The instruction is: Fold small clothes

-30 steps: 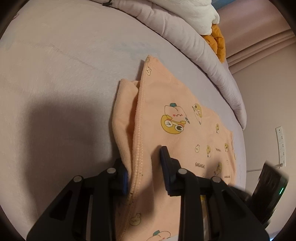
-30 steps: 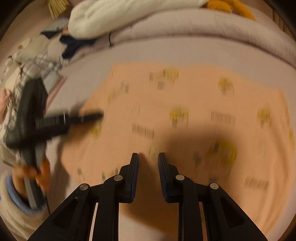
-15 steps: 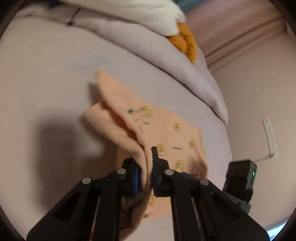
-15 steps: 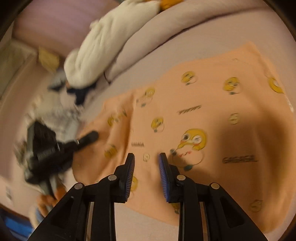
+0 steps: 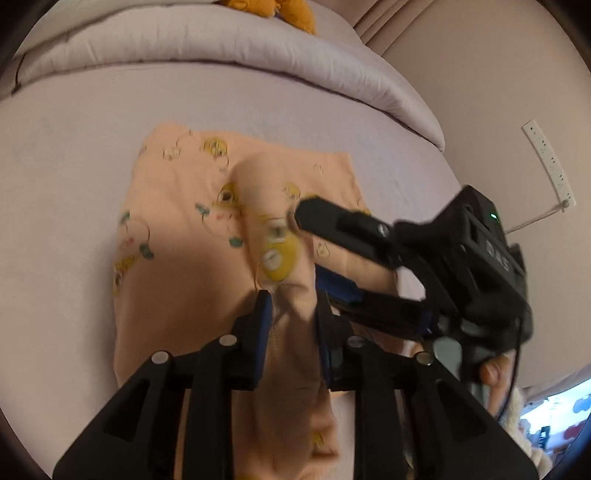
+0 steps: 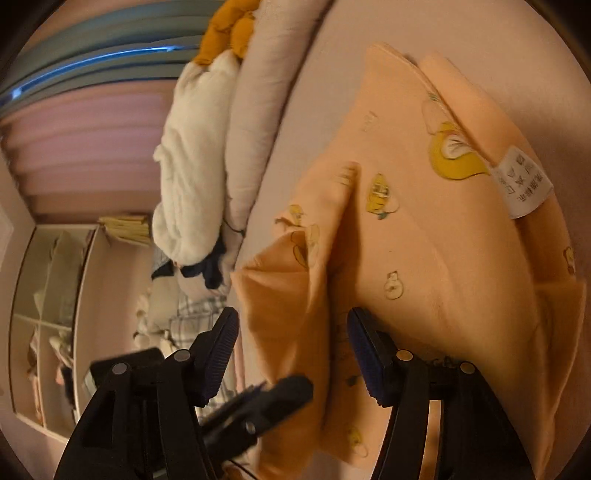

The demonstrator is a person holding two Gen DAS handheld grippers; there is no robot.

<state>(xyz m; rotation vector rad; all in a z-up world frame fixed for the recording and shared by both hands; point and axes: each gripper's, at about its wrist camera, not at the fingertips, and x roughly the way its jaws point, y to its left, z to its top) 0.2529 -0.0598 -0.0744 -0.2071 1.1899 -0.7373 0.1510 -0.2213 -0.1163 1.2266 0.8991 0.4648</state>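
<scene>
A peach garment [image 5: 177, 236] printed with yellow cartoon figures lies on the lilac bed sheet [image 5: 66, 192]. A raised fold of it runs between the pads of my left gripper [image 5: 293, 321], which still touch it while the jaws are opening. My right gripper [image 5: 314, 251] comes in from the right, rolled on its side. In the right wrist view my right gripper [image 6: 291, 332] is opening wide, and the garment [image 6: 424, 240] fold stands between its fingers without being pinched. A white care label [image 6: 522, 184] shows on the cloth. One finger of the left gripper [image 6: 284, 395] sits low in that view.
A rolled lilac duvet [image 5: 221, 48] lines the far side of the bed, with an orange plush toy [image 5: 266, 7] on it. A white fluffy blanket [image 6: 192, 166], loose clothes [image 6: 192, 306] and a shelf [image 6: 48, 314] lie beyond. A power strip [image 5: 550, 162] hangs on the wall. A person's hand [image 5: 495, 373] holds the right gripper.
My left gripper closed on the garment's edge, lifted it and carried the fold across the cloth. The right gripper rolled sideways, came close and spread its jaws around that fold.
</scene>
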